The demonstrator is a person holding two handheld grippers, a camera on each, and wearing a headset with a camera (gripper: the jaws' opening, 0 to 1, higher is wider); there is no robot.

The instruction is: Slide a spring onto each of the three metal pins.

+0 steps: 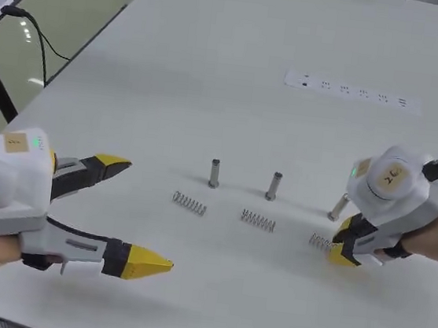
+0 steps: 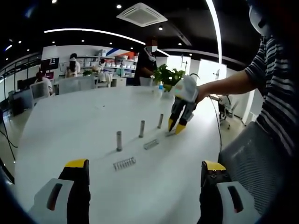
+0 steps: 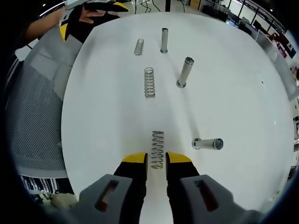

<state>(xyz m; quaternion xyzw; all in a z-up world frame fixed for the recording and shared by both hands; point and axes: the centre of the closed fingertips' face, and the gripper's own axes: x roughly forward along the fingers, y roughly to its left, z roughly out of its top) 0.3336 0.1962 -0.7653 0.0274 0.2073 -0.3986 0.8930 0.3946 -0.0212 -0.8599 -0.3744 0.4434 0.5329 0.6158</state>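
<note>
Springs [image 1: 189, 203] x3, pins [image 1: 215, 173] x3

White table [image 1: 216, 53], three pins [image 1: 215, 173], springs [image 1: 189, 203] (power strip [image 1: 352, 91])

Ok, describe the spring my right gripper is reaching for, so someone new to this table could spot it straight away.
On the white table, a row of metal pins stands with springs lying in front. It is the spring at the right end of that line in the head view. Unlike the other two, its end lies between the jaws of the right gripper.
</note>
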